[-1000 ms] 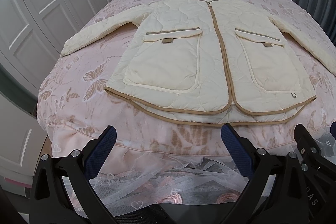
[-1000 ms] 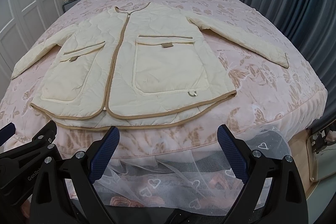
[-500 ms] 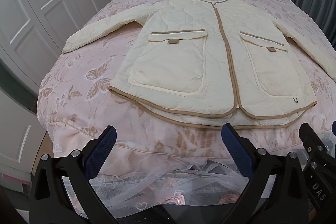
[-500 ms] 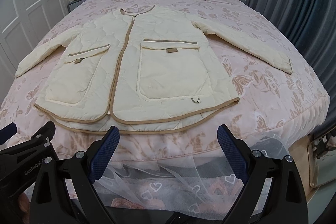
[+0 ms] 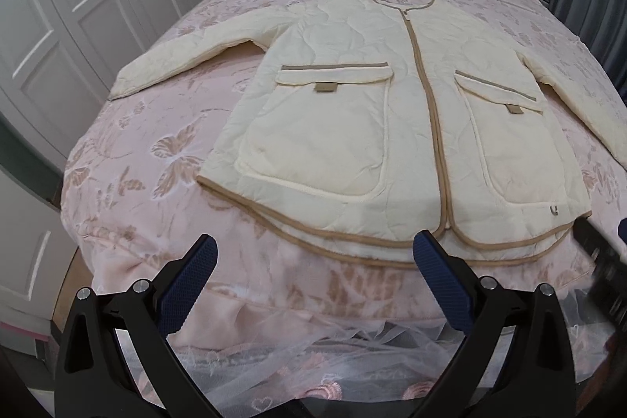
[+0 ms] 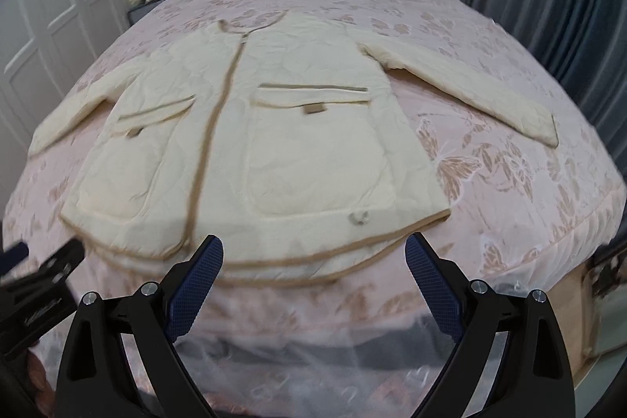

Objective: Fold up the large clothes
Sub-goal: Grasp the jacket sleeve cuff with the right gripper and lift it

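Currently flat on bed (image 5: pixel 117 206): jacket (image 5: pixel 352 128), collar-to-hem axis running away from foot edge, hem nearest. Left hand-held gripper (image 5: pixel 313 261) and right hand-held gripper (image 6: pixel 313 257) both wide, empty, equally near hem.

Bedspread (image 5: pixel 164 128) bare all around jacket (image 5: pixel 352 128), wardrobe (image 5: pixel 58 26) close left, curtain (image 6: pixel 548 6) close right

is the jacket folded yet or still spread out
Spread out. The jacket lies flat on the bed, front up, zipped, both sleeves stretched out sideways.
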Action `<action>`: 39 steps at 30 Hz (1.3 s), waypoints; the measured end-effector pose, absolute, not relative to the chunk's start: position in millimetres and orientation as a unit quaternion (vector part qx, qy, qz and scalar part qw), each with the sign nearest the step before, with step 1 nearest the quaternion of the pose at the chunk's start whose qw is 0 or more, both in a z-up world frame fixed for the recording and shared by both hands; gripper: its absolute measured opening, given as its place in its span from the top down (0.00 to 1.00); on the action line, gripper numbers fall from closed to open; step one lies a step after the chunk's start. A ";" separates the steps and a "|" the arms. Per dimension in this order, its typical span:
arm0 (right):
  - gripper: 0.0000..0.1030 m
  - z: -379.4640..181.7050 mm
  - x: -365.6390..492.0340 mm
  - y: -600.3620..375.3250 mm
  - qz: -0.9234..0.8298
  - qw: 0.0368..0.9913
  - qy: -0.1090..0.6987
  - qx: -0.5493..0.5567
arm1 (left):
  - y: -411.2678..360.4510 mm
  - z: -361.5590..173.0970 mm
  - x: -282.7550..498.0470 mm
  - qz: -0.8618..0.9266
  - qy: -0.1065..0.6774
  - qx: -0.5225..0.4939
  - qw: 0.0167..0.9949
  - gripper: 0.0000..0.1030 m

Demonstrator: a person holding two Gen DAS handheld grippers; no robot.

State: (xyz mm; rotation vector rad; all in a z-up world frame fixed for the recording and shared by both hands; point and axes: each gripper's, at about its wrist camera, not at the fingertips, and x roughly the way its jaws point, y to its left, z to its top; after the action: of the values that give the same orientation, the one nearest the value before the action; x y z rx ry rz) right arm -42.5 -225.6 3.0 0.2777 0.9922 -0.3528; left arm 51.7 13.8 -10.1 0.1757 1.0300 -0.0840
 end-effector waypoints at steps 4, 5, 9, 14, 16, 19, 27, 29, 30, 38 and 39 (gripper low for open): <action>0.11 -2.6 -34.8 -316.9 -0.215 0.844 0.447 0.204 | 10.8 -11.1 67.3 -0.046 0.494 0.074 0.865 0.05; 0.11 -3.8 -34.2 -340.2 -0.231 0.839 0.440 0.219 | 11.5 -10.8 69.4 -0.049 0.493 0.070 0.866 0.05; 0.11 -13.2 -37.7 -445.1 -0.313 0.814 0.407 0.270 | 10.8 -13.2 86.6 -0.045 0.490 0.049 0.869 0.05; 0.11 -33.1 -40.9 -535.0 -0.363 0.795 0.382 0.302 | 6.9 -16.5 104.4 -0.044 0.479 0.032 0.876 0.05; 0.11 -45.8 -40.7 -562.7 -0.366 0.786 0.374 0.330 | 3.0 -17.9 111.2 -0.046 0.477 0.035 0.877 0.05; 0.11 -66.8 -40.7 -598.9 -0.382 0.768 0.363 0.365 | -2.0 -22.6 121.9 -0.044 0.485 0.041 0.873 0.05; 0.40 -107.6 -30.3 -651.7 -0.403 0.728 0.354 0.428 | -5.7 -37.3 138.8 -0.063 0.519 0.047 0.851 0.05; 0.63 -109.6 -24.8 -654.9 -0.399 0.725 0.353 0.436 | -4.0 -41.7 142.0 -0.055 0.523 0.051 0.849 0.05; 0.72 -107.9 -18.5 -654.7 -0.402 0.725 0.357 0.430 | -2.5 -43.5 143.7 -0.054 0.525 0.051 0.848 0.05; 0.95 -9.5 50.8 -585.5 -0.329 0.830 0.316 0.321 | 16.4 -44.4 160.0 -0.020 0.517 0.048 0.855 0.05; 0.96 6.8 65.6 -567.9 -0.307 0.847 0.313 0.300 | 19.4 -44.6 163.0 -0.016 0.516 0.045 0.855 0.05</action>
State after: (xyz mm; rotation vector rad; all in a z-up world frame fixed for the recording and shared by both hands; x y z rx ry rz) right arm 65.6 -567.9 6.8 0.6325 0.6595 -0.6472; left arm 163.0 19.4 -44.6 0.0954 1.0857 -0.0343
